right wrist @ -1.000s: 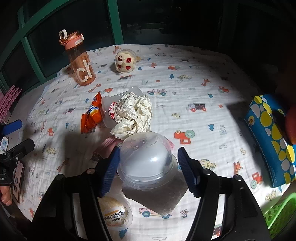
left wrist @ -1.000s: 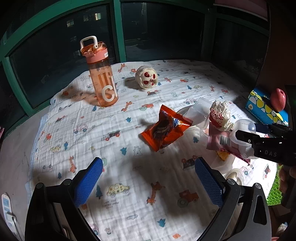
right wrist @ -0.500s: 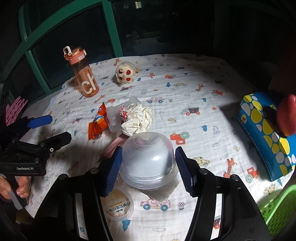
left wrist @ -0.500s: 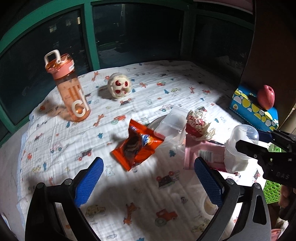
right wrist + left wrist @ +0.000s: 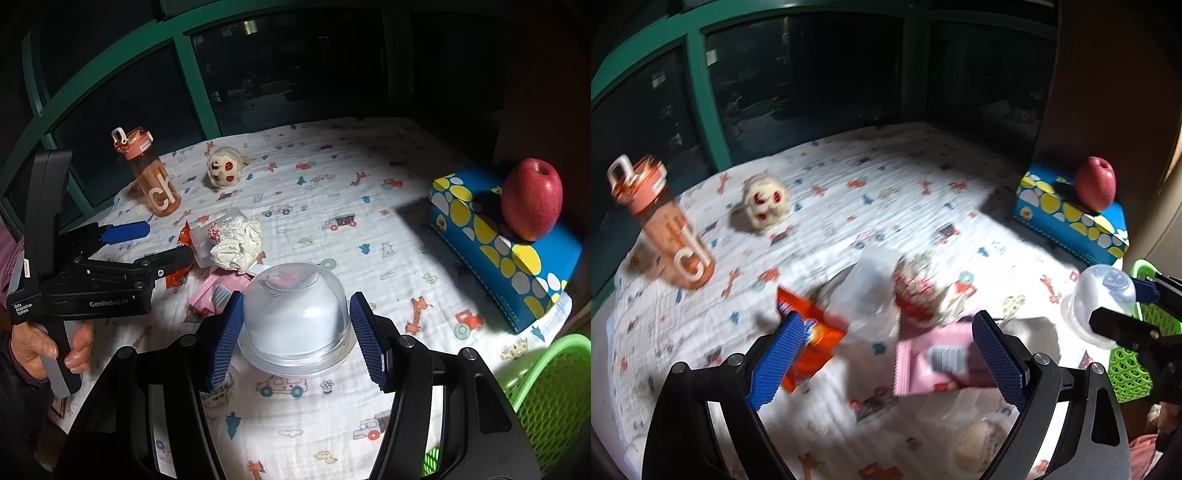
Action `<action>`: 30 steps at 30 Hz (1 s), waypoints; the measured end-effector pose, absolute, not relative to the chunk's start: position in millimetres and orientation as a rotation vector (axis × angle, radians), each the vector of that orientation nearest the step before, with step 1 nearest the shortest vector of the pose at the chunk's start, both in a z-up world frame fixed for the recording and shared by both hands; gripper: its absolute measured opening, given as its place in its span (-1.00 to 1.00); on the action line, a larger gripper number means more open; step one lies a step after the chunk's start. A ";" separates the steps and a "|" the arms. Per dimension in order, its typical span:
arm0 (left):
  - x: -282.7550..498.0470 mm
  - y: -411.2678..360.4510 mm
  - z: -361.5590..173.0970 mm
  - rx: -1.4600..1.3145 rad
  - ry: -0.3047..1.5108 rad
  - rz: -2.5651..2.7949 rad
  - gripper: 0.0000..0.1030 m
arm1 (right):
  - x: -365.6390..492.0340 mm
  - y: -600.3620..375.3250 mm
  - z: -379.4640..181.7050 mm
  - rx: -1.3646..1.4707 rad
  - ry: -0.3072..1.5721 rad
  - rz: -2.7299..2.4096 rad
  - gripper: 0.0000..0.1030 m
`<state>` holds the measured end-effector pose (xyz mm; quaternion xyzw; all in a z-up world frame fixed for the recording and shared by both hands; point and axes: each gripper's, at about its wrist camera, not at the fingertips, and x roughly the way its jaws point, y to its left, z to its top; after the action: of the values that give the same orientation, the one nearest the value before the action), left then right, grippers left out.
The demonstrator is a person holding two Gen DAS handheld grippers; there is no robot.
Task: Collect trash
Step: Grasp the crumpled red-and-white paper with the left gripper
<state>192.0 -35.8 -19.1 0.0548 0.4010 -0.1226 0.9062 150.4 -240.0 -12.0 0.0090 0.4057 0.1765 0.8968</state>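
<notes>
Right wrist view, frame centre: right gripper [image 5: 296, 334] clamps a clear plastic dome lid [image 5: 295, 314]; left gripper [image 5: 888, 363], jaws wide but just narrowing, holds nothing above a pink snack wrapper [image 5: 932, 363].

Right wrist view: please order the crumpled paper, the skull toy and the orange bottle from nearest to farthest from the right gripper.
From the right gripper:
1. Crumpled paper, just beyond, slightly left.
2. Skull toy, farther back.
3. Orange bottle, far left by the window; nearly level with the toy.
</notes>
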 end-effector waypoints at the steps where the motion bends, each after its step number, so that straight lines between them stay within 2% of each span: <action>1: 193.4 -40.8 -18.0 0.125 0.818 -0.260 0.71 | 149.9 -243.3 -11.6 0.022 0.840 0.360 0.14; 10: 228.9 -73.4 -36.9 0.217 0.880 -0.289 0.51 | 137.4 -267.5 -8.8 0.045 0.830 0.327 0.14; 13: 235.9 -74.5 -47.1 0.217 0.909 -0.303 0.35 | 132.1 -274.9 -9.0 0.055 0.827 0.317 0.14; 17: 238.3 -75.4 -55.0 0.179 0.932 -0.367 -0.04 | 124.9 -284.1 -10.8 0.073 0.828 0.298 0.14; 20: 234.3 -76.6 -53.3 0.179 0.914 -0.382 -0.17 | 119.7 -291.5 -12.8 0.094 0.832 0.284 0.14; 23: 228.7 -75.3 -47.7 0.179 0.896 -0.392 -0.27 | 113.3 -298.3 -13.6 0.111 0.831 0.268 0.14; 30: 213.1 -65.5 -19.5 0.145 0.844 -0.393 -0.32 | 95.2 -321.3 -11.5 0.150 0.807 0.214 0.14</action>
<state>213.1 -65.5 -19.5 0.0699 0.4064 -0.1894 0.8911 95.2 -321.3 -11.5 0.0729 0.3916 0.1037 0.9114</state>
